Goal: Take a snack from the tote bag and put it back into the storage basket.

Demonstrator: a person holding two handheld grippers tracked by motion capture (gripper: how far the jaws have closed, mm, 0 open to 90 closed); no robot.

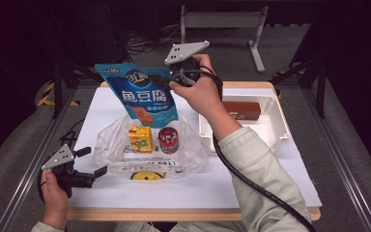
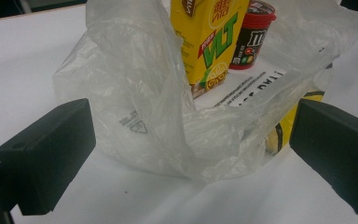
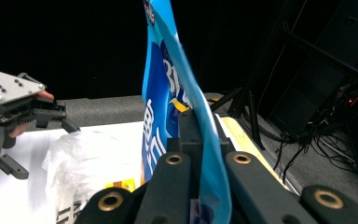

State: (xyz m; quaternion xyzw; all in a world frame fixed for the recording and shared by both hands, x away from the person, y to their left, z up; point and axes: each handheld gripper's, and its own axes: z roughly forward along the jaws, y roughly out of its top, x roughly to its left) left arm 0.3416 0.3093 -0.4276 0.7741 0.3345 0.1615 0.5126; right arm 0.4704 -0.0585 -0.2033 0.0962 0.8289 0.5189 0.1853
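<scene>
Blue snack pouch hangs over the open plastic bag

My right tool pinches only its edge; it could slip out, toppling the juice carton; left tool spread.

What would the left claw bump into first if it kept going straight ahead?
Probably the crumpled clear plastic bag, which lies right between and ahead of the open left claw. The yellow drink carton stands farther on, inside the bag.

A glossy blue snack pouch with white lettering and a pictured orange block hangs upright above the tabletop, pinched at its edge, its lower end just over the clear plastic bag.
</scene>
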